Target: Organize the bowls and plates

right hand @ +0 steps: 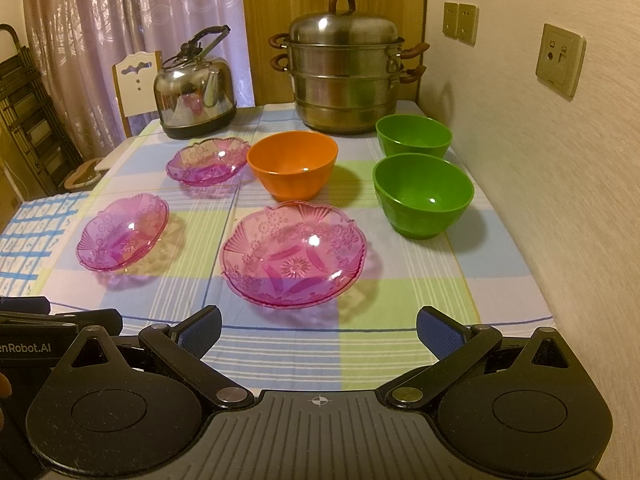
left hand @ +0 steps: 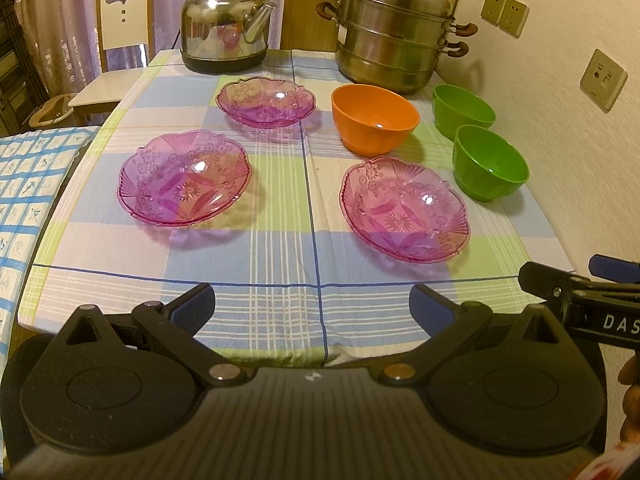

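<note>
Three pink glass plates out on the checked tablecloth (left hand: 280, 264), counted one by one: near-left plate (left hand: 185, 178) at about ten o'clock from the left gripper (left hand: 312, 308), near-right plate (left hand: 404, 209) at one o'clock, far plate (left hand: 266, 101) up at twelve, just in front of the kettle (left hand: 224, 28). All three lying flat, all apart from each other, none stacked.

Three bowls too: one orange bowl (left hand: 375, 118) and two green. Orange sitting upright at one o'clock, just beyond the near-right plate. Near green bowl (left hand: 490, 168) and far green bowl (left hand: 463, 106) lined up along the wall side at two o'clock, close together, upright, empty inside.

One kettle, one stacked steel steamer pot (left hand: 394, 28) at the far edge of the table, the pot just behind the orange bowl. One white chair (left hand: 124, 16) beyond the far-left corner.

Left gripper hovering over the near table edge, blue pads (left hand: 192, 307) spread wide, nothing between them. Right gripper (right hand: 318, 330) likewise spread wide and empty over the near edge, the near-right plate dead ahead at twelve in its own view, near green bowl at one o'clock. Both tools side by side, neither touching any dish.
</note>
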